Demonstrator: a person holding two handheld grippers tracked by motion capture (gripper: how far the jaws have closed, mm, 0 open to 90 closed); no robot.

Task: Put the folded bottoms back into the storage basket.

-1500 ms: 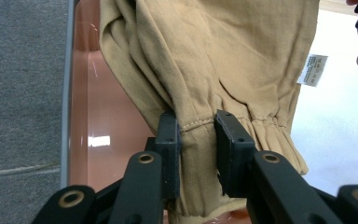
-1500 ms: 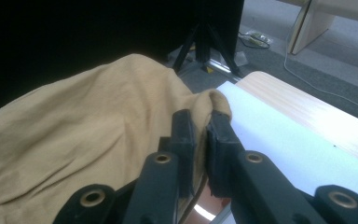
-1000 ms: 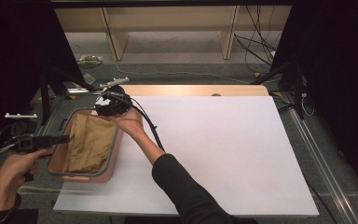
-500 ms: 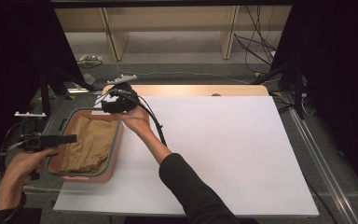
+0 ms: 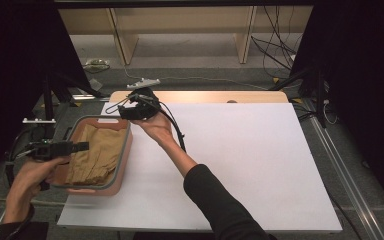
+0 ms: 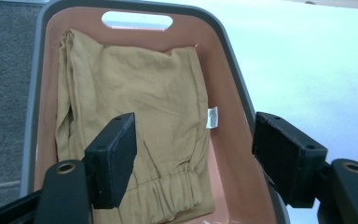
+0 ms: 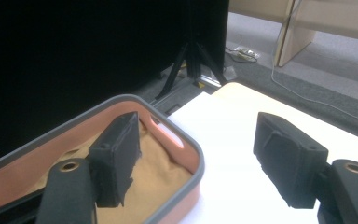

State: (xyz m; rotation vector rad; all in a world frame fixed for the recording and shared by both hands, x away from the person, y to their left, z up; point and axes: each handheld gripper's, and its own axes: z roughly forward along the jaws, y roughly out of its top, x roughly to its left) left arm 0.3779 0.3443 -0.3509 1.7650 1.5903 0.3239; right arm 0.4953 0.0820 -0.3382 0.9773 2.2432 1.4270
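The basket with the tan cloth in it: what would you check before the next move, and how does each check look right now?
1. Tan cloth lies folded inside the basket: ok.
2. No cloth hangs over the rim: ok.
3. Left gripper jaws have just been opening, nothing between them: ok.
4. Right gripper jaws have just been opening, empty, above the basket's far end: ok.
5. Basket fully on the white sheet: not ok, its left side overhangs.
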